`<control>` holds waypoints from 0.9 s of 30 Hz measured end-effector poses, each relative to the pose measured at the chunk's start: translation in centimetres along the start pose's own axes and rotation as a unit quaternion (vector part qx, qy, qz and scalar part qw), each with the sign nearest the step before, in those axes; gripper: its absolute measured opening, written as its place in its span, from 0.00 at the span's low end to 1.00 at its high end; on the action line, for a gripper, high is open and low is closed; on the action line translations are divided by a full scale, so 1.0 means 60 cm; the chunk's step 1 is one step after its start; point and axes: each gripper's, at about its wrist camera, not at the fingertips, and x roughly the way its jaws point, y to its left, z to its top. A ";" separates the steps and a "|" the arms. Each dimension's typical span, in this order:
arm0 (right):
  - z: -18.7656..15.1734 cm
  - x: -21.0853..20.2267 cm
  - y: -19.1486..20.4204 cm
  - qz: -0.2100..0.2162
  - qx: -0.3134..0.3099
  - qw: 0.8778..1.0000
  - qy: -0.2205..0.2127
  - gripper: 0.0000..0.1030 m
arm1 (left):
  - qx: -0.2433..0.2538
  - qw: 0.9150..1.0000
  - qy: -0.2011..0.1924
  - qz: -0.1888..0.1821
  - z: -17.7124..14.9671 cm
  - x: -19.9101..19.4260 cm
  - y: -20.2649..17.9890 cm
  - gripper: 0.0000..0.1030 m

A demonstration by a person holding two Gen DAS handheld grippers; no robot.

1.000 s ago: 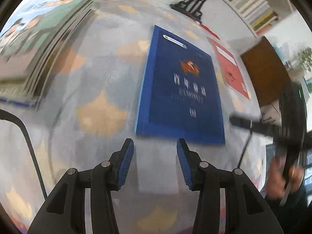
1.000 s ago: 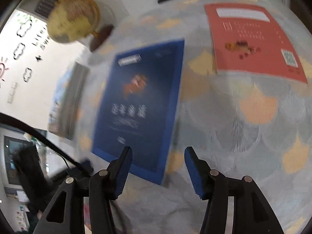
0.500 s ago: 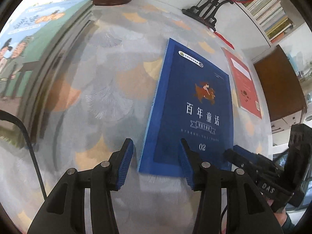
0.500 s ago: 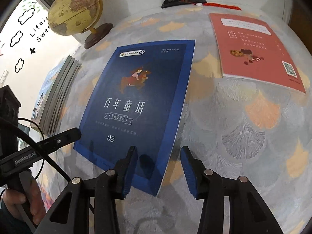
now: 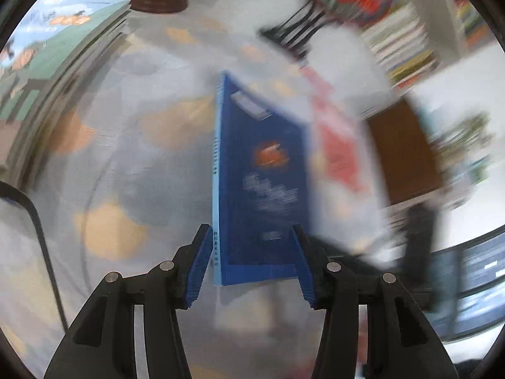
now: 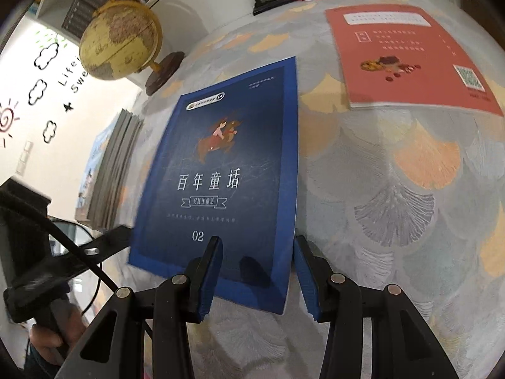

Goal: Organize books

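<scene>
Right wrist view: blue book (image 6: 227, 170) lies on the table (image 6: 410, 221), both claws straddling its near corners, pads apart. Left claw (image 5: 251, 263) (blurred) should close squarely before lifting toward the stack (image 5: 60, 53).

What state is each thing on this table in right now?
blue book: closed, cover up, apparently tilted with its spine side raised.
red booklet: closed, lying flat.
book stack: piled flat, untouched.
globe: upright on its stand.
left gripper: open, blue book's end between fingers.
right gripper: open, straddling blue book's corner.
</scene>
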 end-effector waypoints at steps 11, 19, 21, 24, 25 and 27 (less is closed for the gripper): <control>0.000 -0.005 -0.020 0.046 0.000 0.999 0.019 0.44 | 0.041 0.997 0.004 0.065 -0.011 0.072 -0.015 0.22; 0.011 -0.010 -0.036 0.073 0.001 0.996 0.050 0.47 | -0.024 1.000 -0.011 -0.009 0.000 0.093 -0.032 0.18; 0.013 -0.016 -0.054 0.096 0.029 0.993 0.062 0.56 | -0.071 0.996 -0.017 -0.053 0.004 0.086 -0.020 0.18; 0.018 -0.025 -0.084 0.146 0.067 0.985 0.063 0.57 | -0.115 0.989 -0.024 -0.089 0.008 0.082 -0.009 0.17; 0.020 -0.025 -0.088 0.160 0.072 0.982 0.065 0.57 | -0.128 0.987 -0.024 -0.098 0.009 0.083 -0.006 0.17; 0.023 -0.013 -0.096 0.212 0.101 0.969 0.076 0.57 | -0.153 0.981 -0.024 -0.121 0.006 0.086 0.001 0.17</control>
